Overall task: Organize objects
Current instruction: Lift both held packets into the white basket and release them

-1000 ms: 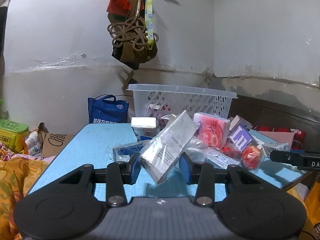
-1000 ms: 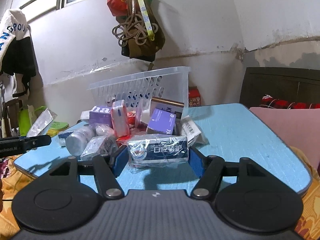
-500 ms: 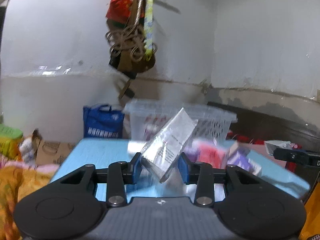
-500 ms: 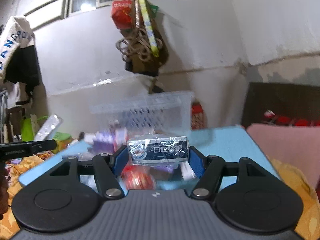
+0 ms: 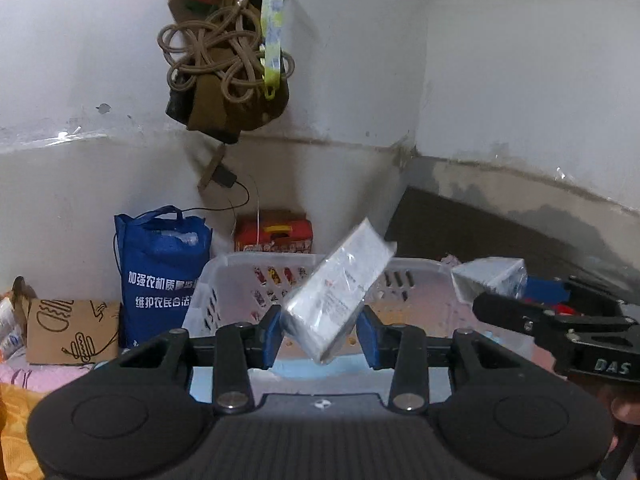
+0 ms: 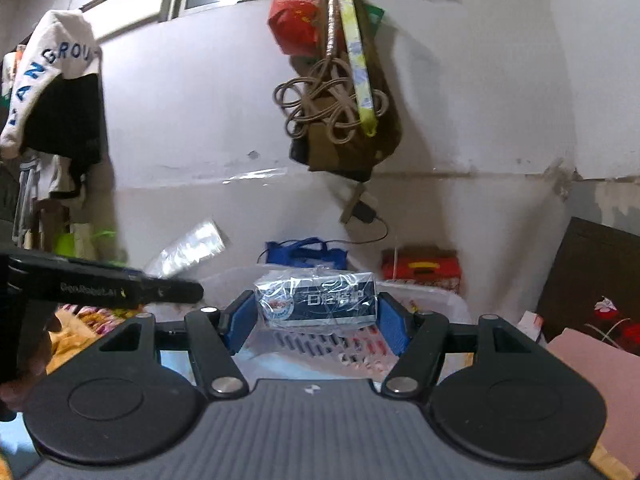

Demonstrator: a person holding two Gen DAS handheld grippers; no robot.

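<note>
The left gripper (image 5: 320,334) had its jaws drawn close together, pinching a slim plastic-wrapped white packet (image 5: 338,294) that stood tilted between the blue pads; the log's slight widening did not show as a release, and the pads still looked to be pressing it. The right gripper (image 6: 316,320) stood about half open, its pads clamped on the two ends of a dark blue shrink-wrapped box (image 6: 316,300) held level.

A second earlier both grippers sat low over the blue table with the heap of packets in front of them. Since then both had lifted and travelled forward, so the heap dropped out of sight and the white perforated basket (image 5: 240,276) lay directly below and ahead of each load. I judged the carry nearly finished, with only the drop into the basket left for both items.
</note>
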